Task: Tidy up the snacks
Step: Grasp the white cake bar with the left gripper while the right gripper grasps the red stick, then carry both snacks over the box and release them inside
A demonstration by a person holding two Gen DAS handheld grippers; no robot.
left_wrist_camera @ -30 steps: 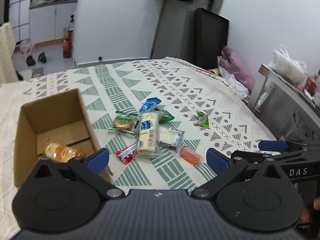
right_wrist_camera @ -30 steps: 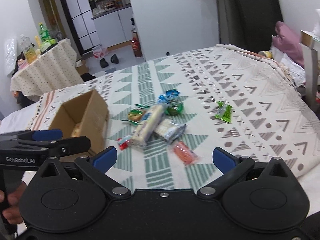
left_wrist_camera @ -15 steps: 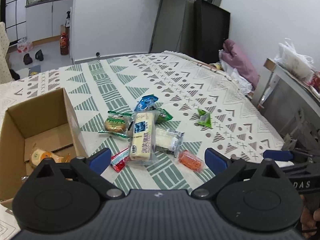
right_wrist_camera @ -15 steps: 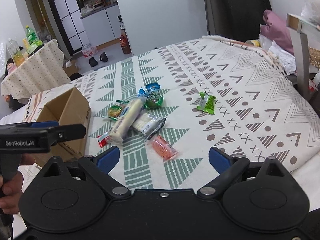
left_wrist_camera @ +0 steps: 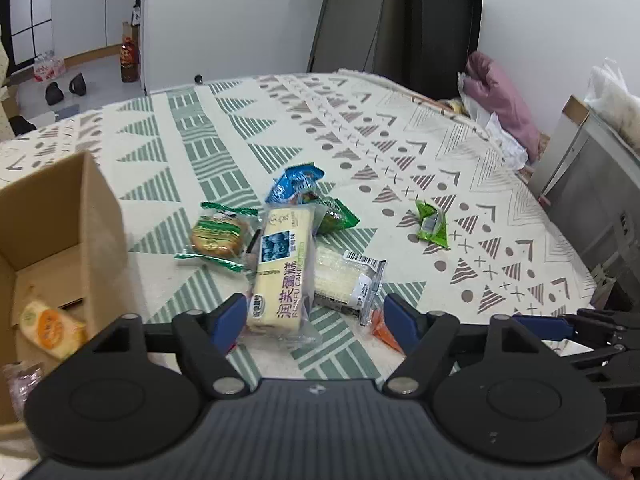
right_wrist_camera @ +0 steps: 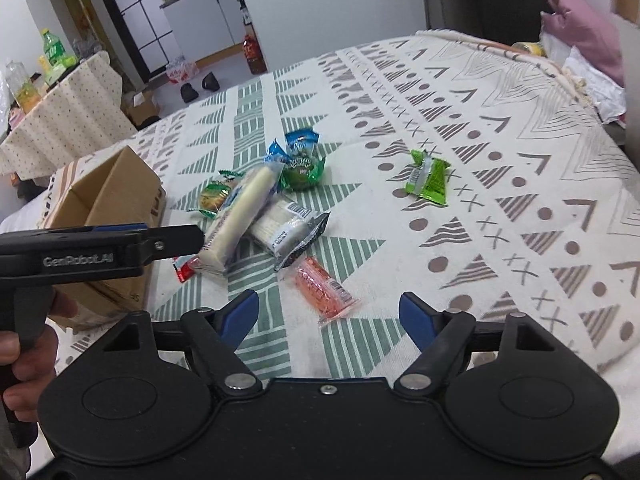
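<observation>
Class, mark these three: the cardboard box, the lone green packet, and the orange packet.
cardboard box [left_wrist_camera: 102, 216], left wrist view, right wall.
green packet [right_wrist_camera: 428, 176], right wrist view, middle of wrapper.
orange packet [right_wrist_camera: 320, 286], right wrist view, middle of wrapper.

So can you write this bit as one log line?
left gripper: open, over long cake pack | right gripper: open, over orange snack | box: one snack inside

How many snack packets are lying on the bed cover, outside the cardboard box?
8: cake, white pack, round pastry, blue, dark green, lime green, orange, red. Others may hide underneath.
</observation>
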